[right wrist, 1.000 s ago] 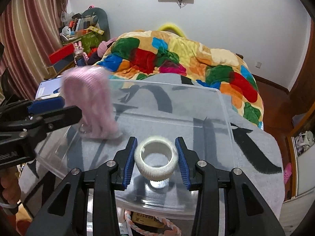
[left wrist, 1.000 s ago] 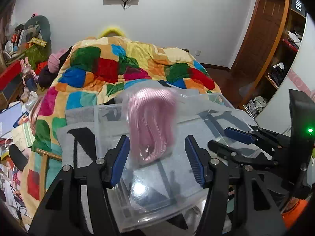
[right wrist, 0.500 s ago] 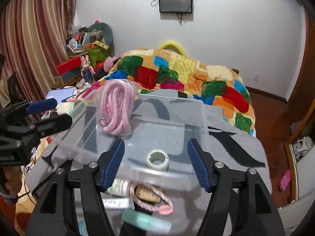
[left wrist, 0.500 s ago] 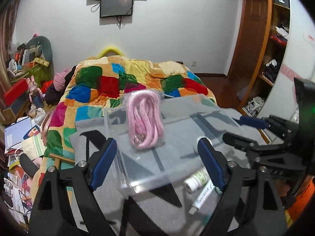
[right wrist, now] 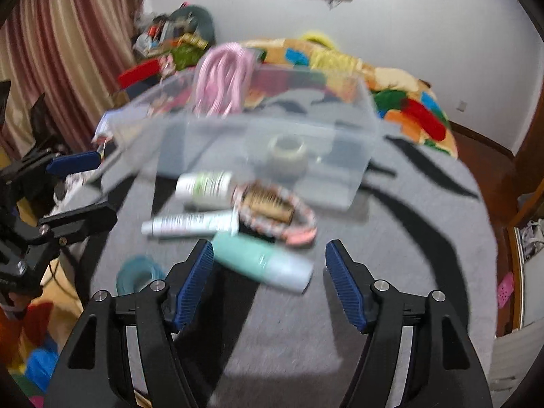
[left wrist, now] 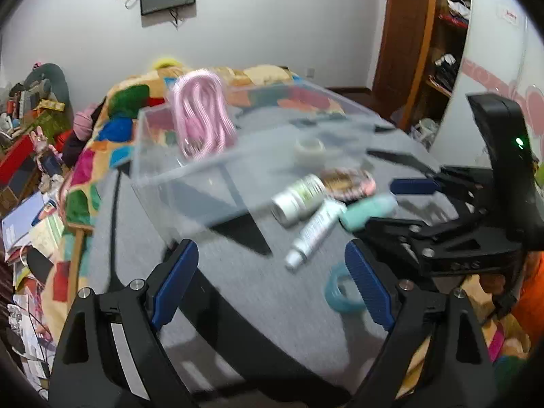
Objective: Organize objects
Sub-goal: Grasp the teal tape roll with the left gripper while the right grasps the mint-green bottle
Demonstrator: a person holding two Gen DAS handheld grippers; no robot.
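A clear plastic bin [left wrist: 217, 166] [right wrist: 360, 136] stands on a grey table and holds a pink coiled rope [left wrist: 202, 112] [right wrist: 222, 78] and a white tape roll [left wrist: 309, 148] [right wrist: 287, 154]. In front of it lie a white bottle [right wrist: 204, 187], a white tube [right wrist: 188, 224], a mint green bottle [right wrist: 265, 265], a braided pink rope packet [right wrist: 272, 214] and a teal tape ring [left wrist: 340, 292] [right wrist: 137, 273]. My left gripper [left wrist: 268, 282] is open and empty. My right gripper [right wrist: 268, 282] is open and empty above the mint bottle.
The grey table cover [right wrist: 408, 255] has black stripes. Behind it lies a bed with a multicoloured quilt [right wrist: 408, 108]. Clutter fills the floor at the left [left wrist: 27, 221]. A wooden door and shelves [left wrist: 435, 34] stand at the right.
Both grippers have let go of the pink rope and the tape roll in the bin, opened wide and pulled back and up. The loose items in front of the bin have come into view.
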